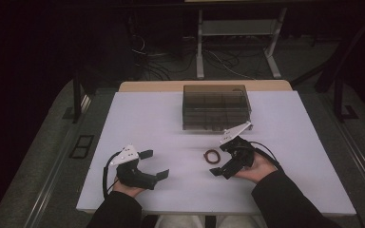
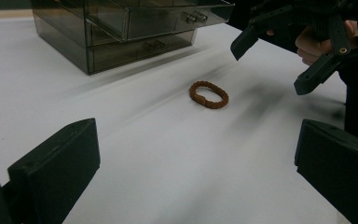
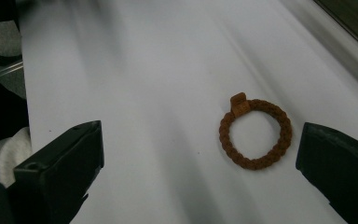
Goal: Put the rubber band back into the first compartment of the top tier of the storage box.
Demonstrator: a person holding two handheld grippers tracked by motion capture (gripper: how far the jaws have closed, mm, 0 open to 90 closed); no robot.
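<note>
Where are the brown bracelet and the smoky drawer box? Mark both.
brown bracelet (image 3: 255, 134): right gripper view, lower braided band.
smoky drawer box (image 1: 216, 106): high view, its top panel.

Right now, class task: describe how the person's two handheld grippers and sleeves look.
Both the left gripper and the right gripper are black, with two flat, blocky jaws. Each carries a pale three-cornered plate on top and trails a black cable. The person wears dark long sleeves.
</note>
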